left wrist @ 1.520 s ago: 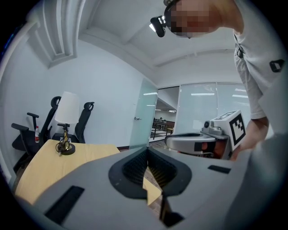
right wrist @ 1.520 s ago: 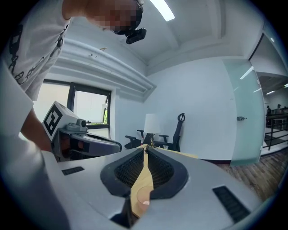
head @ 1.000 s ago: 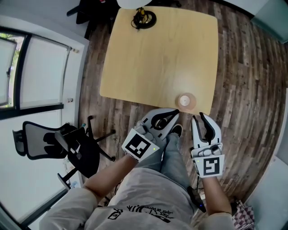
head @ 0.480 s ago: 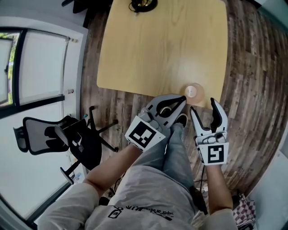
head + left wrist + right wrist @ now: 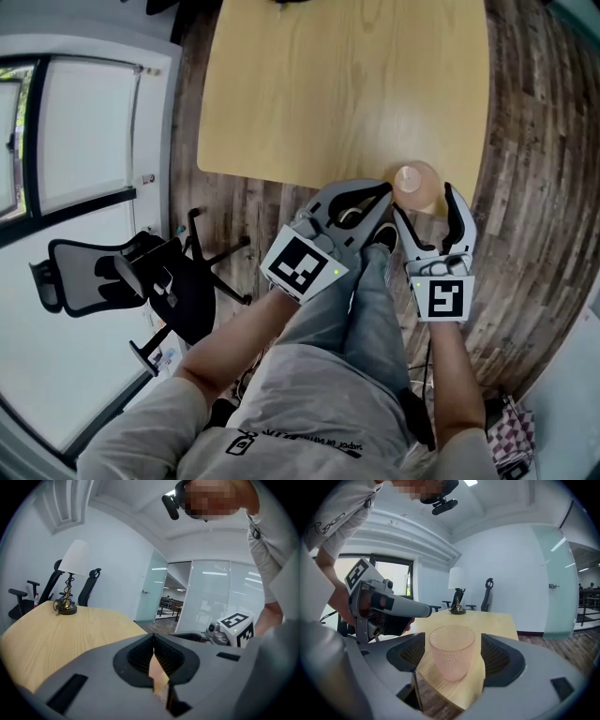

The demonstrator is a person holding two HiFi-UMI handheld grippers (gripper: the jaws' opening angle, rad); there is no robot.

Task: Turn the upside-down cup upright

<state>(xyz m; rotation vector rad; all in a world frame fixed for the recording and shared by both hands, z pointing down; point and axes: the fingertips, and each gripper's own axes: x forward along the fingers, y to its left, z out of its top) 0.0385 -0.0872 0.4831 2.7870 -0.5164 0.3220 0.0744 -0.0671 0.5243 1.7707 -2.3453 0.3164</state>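
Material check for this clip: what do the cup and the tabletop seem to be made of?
The cup looks like translucent pale pink glass or plastic. The table edge shows through its wall, and small dimples cover the surface. The look alone does not settle which of the two it is.

The table has a light wood-look top with a matte finish and faint straight grain lines. It could be solid wood, veneer or laminate.

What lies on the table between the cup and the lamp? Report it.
Nothing. In the right gripper view, the stretch of table from the cup back to the lamp is bare wood.
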